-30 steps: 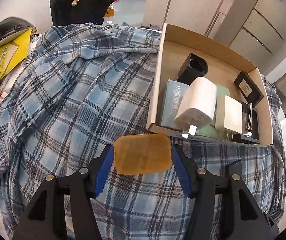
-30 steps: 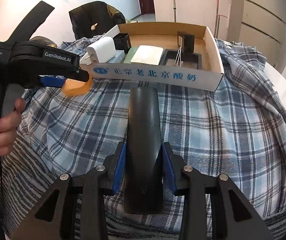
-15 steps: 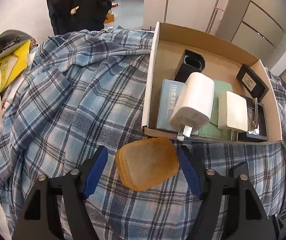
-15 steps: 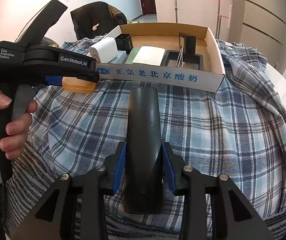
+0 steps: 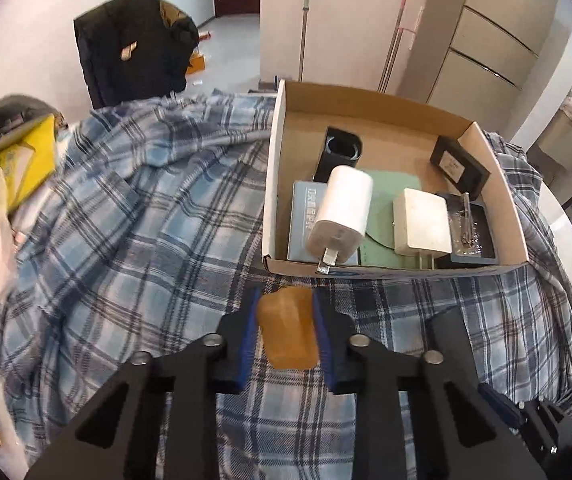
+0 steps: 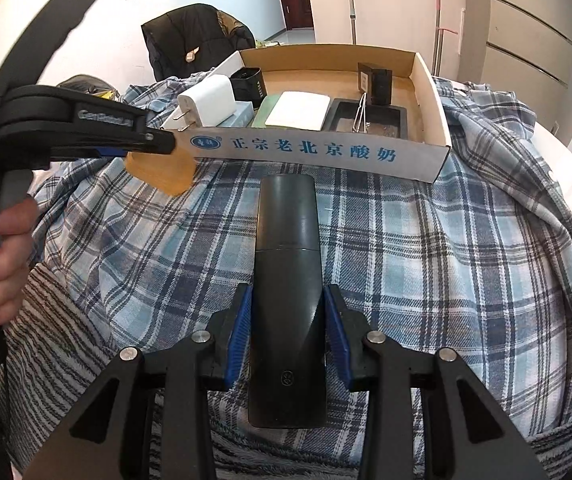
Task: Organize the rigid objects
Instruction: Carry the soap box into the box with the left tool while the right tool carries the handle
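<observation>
**Both grippers loaded beside the cardboard box**

The left gripper [image 5: 286, 320] pinches a translucent amber block [image 5: 288, 330], rounded and waxy, held above the plaid cloth [image 5: 133, 232] just short of the box's near wall. The right gripper [image 6: 288, 322] clamps a smooth, matte black cylindrical device [image 6: 288, 280]. The shallow cardboard box [image 5: 275, 184] holds two white chargers [image 5: 342, 212], a green card, a grey-blue booklet and small black cases.

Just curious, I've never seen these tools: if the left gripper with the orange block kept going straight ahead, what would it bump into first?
Probably the near wall of the cardboard box; the left gripper points at it, though depth is unclear.
</observation>
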`<state>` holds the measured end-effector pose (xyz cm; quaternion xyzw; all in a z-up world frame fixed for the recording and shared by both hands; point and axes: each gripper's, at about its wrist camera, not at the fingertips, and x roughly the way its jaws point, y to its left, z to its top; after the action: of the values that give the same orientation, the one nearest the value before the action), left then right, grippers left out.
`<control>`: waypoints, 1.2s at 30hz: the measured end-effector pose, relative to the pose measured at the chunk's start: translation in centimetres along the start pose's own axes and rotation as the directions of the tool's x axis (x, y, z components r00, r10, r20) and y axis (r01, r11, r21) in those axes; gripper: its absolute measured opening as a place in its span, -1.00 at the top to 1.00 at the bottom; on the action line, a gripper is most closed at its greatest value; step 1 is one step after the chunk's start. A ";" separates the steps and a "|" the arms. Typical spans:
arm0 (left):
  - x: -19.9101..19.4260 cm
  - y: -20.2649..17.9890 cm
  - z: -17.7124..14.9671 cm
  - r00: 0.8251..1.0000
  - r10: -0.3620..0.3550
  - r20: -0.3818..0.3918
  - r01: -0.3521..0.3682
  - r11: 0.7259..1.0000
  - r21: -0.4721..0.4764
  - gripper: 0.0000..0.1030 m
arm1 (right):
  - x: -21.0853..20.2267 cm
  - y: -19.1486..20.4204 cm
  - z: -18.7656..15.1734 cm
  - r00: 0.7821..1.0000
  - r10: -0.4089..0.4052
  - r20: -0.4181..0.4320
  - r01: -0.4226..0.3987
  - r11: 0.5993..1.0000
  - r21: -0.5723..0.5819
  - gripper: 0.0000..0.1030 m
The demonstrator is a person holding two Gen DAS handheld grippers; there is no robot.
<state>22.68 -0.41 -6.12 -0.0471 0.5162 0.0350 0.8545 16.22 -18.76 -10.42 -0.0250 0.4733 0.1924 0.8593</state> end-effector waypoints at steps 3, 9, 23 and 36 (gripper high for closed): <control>-1.2 -1.3 -0.7 0.999 0.025 0.037 -0.027 0.998 0.059 0.56 | 0.0 0.0 0.0 1.000 -0.002 0.002 0.002 1.000 -0.002 0.31; 0.1 -2.5 -1.2 0.999 0.044 -0.021 -0.041 0.992 0.116 0.56 | -0.2 -0.1 -0.1 1.000 -0.002 0.007 0.002 1.000 0.005 0.31; 0.1 -2.5 -2.0 0.999 0.030 0.033 -0.035 0.987 0.154 0.60 | -0.7 -0.1 -0.1 1.000 0.017 0.025 -0.017 1.000 0.005 0.32; -7.2 -1.7 -3.2 0.974 -0.015 0.225 -0.026 0.983 0.182 0.60 | -4.6 -0.8 1.6 0.996 0.027 0.088 -0.029 0.999 0.030 0.31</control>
<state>16.68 -2.59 -1.12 0.0376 0.4172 -0.0052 0.9080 15.60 -20.57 -5.84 0.0035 0.4384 0.1979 0.8767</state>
